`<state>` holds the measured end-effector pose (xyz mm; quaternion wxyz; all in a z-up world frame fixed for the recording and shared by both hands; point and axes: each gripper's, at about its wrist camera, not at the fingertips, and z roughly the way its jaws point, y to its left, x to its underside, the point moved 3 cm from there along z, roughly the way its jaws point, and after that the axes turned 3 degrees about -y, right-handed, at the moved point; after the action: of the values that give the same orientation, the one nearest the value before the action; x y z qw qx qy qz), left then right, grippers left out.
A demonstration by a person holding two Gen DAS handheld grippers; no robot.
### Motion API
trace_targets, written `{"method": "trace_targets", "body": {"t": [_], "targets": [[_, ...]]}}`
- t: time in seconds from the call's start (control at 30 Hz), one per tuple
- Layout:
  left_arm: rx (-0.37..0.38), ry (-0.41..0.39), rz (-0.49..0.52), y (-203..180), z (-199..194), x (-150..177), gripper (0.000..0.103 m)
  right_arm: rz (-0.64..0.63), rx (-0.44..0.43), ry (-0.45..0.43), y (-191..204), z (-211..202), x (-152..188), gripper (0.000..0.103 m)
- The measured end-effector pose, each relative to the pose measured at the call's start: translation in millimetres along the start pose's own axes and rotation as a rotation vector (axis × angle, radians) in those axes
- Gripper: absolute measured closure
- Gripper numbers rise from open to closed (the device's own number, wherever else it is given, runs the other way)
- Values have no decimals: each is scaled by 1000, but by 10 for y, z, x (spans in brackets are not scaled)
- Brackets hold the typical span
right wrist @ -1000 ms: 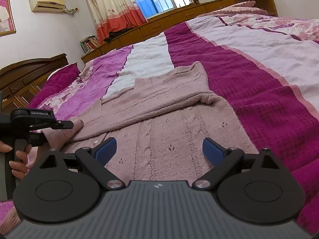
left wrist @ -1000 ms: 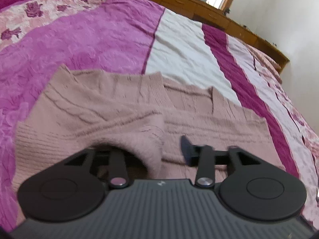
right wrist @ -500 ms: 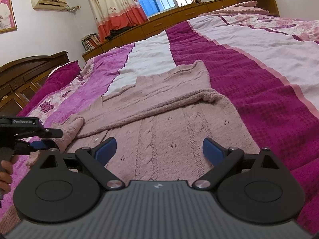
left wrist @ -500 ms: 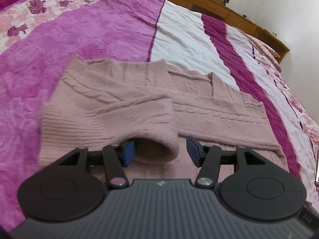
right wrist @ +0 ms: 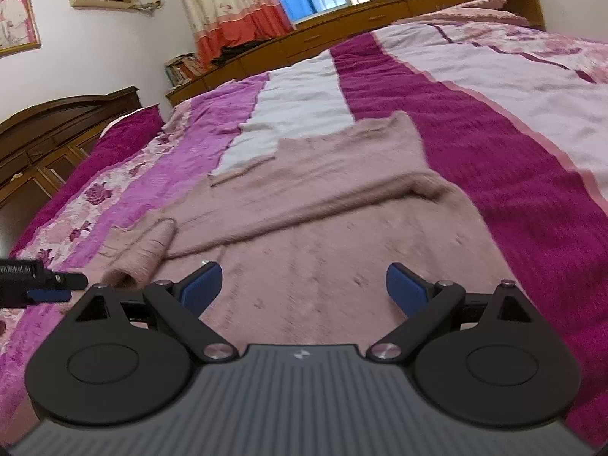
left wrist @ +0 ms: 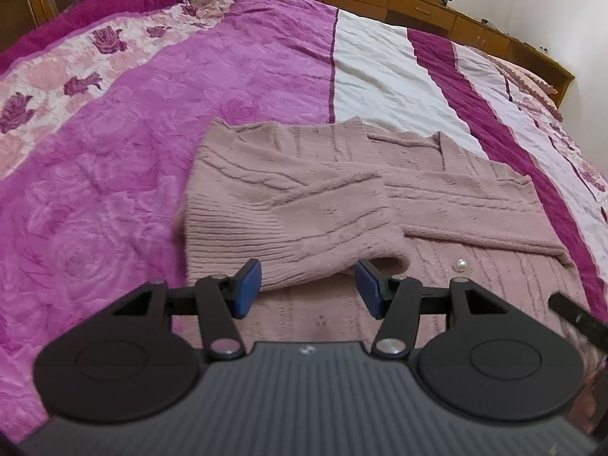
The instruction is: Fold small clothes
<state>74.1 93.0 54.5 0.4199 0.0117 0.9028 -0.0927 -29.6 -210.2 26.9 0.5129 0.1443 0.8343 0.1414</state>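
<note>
The pink cable-knit cardigan is lying flat, front up, across the striped bedspread, with one sleeve crossing its chest and the second sleeve folded inward, its ribbed cuff resting just beyond the left gripper. That gripper's jaws are standing about half open; the cuff edge is lying near the gap, at 12 o'clock from the pads, and no pad is pressing it. The right gripper is hovering over the lower body panel, jaws wide apart and holding nothing. For a clean fold, the cuff is probably best left undisturbed: clear both pads before withdrawing, then take the hem at two corners. A pearl button is sitting at 2 o'clock from the left gripper; avoid snagging it.
</note>
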Motion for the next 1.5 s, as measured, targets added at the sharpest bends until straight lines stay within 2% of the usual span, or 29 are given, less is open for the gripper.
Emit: {"method": "trace_targets", "body": {"t": [0.17,0.3,0.47,0.77,0.87,0.93,0.97,1.03,1.07,1.1,1.3,1.4,1.5], "targets": [[-43,-8,-10,161,-14,18,47,4,-84,47,281,143,-166,6],[-72,-7,-28,300,-8,47,47,38,-173,130,545,375,-255,6],[-128,-6,-9,418,30,83,47,63,-226,221,920,741,-301,8],[-95,19,-70,563,138,153,47,23,-266,348,1425,1347,-221,28],[-109,43,-39,551,186,182,47,3,-267,387,1529,1528,-164,45],[-124,55,-28,562,218,200,46,-30,-290,429,1609,1625,-140,66],[-124,57,-30,569,227,202,46,-52,-301,441,1655,1648,-142,71],[-120,60,-38,584,237,202,46,-102,-303,436,1715,1657,-169,87],[-117,61,-38,587,238,202,42,-122,-306,423,1746,1650,-215,91],[-116,64,-36,587,241,204,38,-127,-312,409,1756,1638,-267,91],[-124,77,-9,596,276,243,37,-157,-267,264,1718,1532,-698,92],[-128,79,-15,607,293,245,36,-156,-232,288,1614,1602,-740,92],[-134,80,-17,602,307,242,36,-181,-174,336,1512,1739,-598,92]]}}
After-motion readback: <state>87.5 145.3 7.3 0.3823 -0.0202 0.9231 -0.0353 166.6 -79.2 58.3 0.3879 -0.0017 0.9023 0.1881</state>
